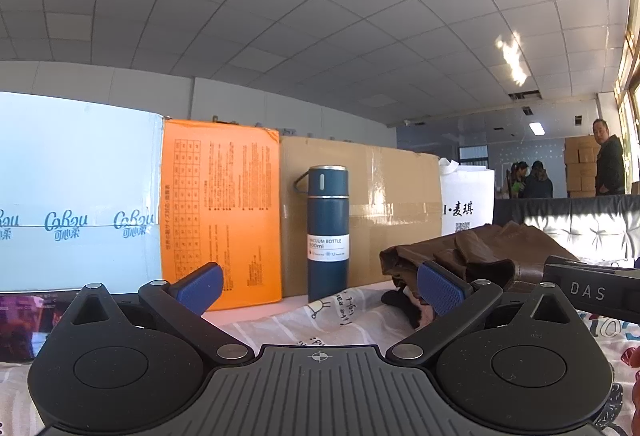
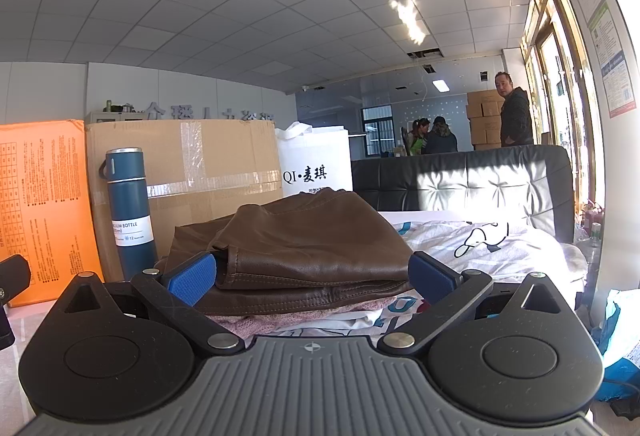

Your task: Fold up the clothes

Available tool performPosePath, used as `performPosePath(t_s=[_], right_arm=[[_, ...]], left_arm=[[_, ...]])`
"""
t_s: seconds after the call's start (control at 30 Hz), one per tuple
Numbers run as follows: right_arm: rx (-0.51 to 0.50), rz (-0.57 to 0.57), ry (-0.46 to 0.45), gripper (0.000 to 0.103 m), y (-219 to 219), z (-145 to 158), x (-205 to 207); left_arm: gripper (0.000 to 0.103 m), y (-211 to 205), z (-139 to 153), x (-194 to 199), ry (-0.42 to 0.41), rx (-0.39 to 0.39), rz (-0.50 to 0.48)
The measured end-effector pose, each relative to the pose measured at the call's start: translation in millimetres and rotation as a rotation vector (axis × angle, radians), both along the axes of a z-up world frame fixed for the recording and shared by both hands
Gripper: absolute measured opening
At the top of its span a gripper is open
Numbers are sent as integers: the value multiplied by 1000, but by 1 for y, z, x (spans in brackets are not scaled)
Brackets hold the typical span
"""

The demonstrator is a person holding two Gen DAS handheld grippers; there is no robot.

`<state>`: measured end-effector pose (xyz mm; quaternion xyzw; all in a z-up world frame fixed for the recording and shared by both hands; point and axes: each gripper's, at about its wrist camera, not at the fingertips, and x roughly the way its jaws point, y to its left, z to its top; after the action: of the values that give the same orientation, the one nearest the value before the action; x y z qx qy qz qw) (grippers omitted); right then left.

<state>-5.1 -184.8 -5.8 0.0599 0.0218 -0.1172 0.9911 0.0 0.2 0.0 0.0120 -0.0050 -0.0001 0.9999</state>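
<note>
Brown leather garment point(image 2: 304, 248) was seen folded on the bed sheet point(image 2: 500, 248), just ahead of the right gripper point(image 2: 314, 274), whose jaws were spread wide, nothing gripped. Left gripper point(image 1: 320, 286) was likewise wide and empty, garment off to its right, blue bottle point(image 1: 328, 232) ahead.

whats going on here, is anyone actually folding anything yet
Not yet. A person holds a two-finger tool in each hand over a bed covered with a printed sheet, and both are open and empty. The right tool faces a brown leather garment that sits folded on top of a pink knit piece, with the pads either side of its near edge but not pressing it. The left tool points toward a blue vacuum bottle standing in front of cardboard boxes, with the garment off to its right.
</note>
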Motion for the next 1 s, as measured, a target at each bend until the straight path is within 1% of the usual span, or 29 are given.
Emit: performPosePath(t_s=[0.77, 1.0], right_arm=[[1, 0, 1, 103, -1, 0, -1], [1, 0, 1, 103, 0, 0, 0]], left_arm=[[103, 3, -1, -1, -2, -21, 3], [103, 2, 0, -1, -3, -17, 4]])
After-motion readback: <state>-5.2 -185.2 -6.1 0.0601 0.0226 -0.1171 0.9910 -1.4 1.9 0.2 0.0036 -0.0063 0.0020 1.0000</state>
